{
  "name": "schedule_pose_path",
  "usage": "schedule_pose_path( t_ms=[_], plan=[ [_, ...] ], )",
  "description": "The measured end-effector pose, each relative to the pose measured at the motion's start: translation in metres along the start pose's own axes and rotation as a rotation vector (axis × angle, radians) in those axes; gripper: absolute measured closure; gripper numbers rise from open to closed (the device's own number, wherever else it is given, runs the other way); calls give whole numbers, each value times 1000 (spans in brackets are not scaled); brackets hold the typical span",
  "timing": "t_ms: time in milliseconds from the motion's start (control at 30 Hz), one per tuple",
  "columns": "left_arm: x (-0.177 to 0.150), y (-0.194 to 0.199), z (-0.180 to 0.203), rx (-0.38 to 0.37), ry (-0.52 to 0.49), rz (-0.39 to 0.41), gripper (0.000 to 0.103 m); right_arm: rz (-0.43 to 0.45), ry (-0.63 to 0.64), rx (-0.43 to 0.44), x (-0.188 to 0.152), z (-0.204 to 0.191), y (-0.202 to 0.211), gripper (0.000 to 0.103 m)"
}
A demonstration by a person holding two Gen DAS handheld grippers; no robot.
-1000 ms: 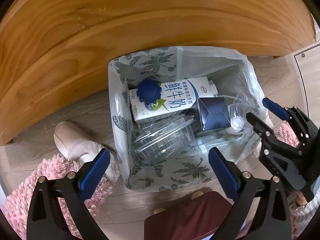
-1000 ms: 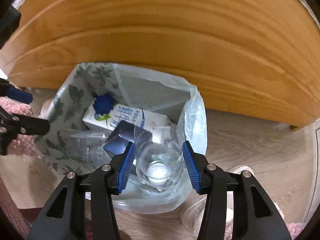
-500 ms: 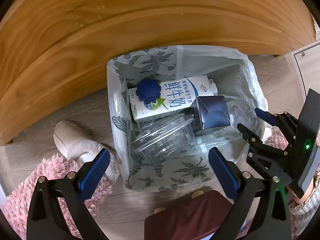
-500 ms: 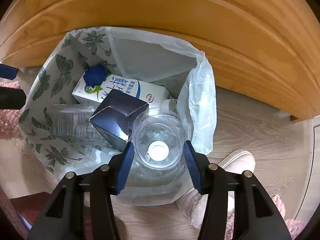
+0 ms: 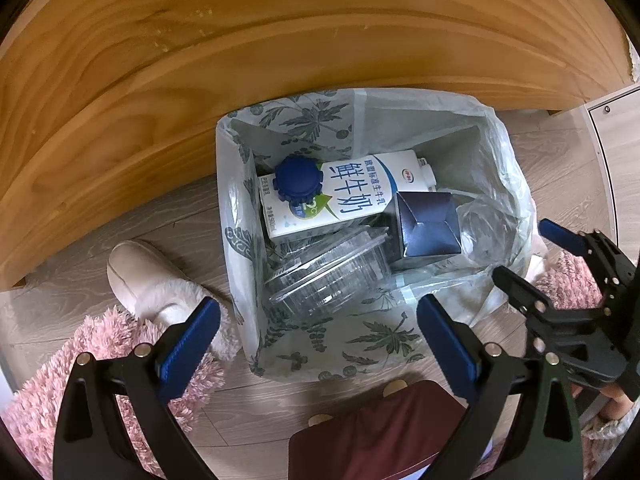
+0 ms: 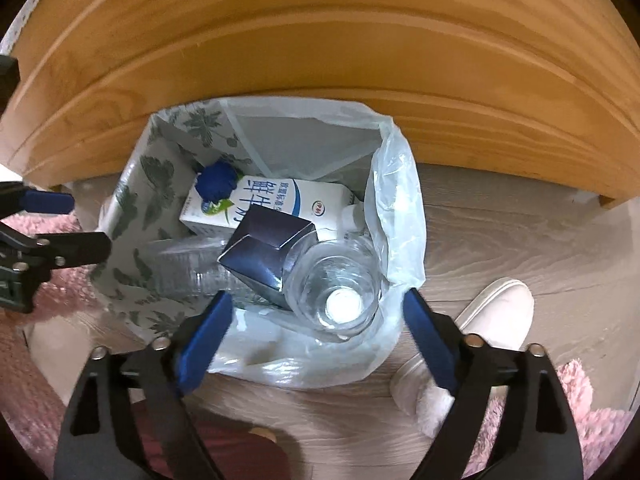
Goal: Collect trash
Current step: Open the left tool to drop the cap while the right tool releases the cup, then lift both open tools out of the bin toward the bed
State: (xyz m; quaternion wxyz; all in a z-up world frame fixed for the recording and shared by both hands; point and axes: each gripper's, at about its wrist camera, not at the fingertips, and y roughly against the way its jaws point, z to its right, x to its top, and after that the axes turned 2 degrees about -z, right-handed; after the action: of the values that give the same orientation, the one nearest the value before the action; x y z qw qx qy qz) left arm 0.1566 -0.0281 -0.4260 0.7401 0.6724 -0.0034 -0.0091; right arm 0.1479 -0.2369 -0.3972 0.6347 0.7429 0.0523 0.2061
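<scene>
White slipper (image 5: 148, 276) (on pink rug (image 5: 100, 344))

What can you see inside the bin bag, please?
Inside the bin bag lie a milk carton, a dark blue box, a clear plastic container and a clear bottle. They cover the bottom, so anything beneath them cannot be seen.

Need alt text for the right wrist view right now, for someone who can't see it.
The right hand-held gripper, its jaws just opened and empty, hangs over a lined trash bin where a clear plastic cup rests beside a dark blue box and a milk carton. The bin stands on wood floor.
</scene>
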Motion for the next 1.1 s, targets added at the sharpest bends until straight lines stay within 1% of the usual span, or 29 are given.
schedule_pose_path(
  t_ms=[67,133,267,700,767,933,1100],
  plan=[
    [0,0,0,0,0,-1,7,11,-9,5,-1,2,6,17],
    [1,2,-1,-2,1,2,7,25,-17,4,-2,1,9,12],
    [1,4,-1,-6,-1,7,7,51,-11,-1,0,-1,15,8],
    [2,15,-1,-43,10,41,7,145,-28,-26,2,0,44,8],
    [2,21,-2,-50,15,68,7,156,-33,-34,2,0,47,8],
    [3,49,-1,-80,28,210,7,195,-46,-41,2,1,60,8],
    [0,75,6,-81,5,340,7,252,-48,-47,0,1,79,8]
  ],
)
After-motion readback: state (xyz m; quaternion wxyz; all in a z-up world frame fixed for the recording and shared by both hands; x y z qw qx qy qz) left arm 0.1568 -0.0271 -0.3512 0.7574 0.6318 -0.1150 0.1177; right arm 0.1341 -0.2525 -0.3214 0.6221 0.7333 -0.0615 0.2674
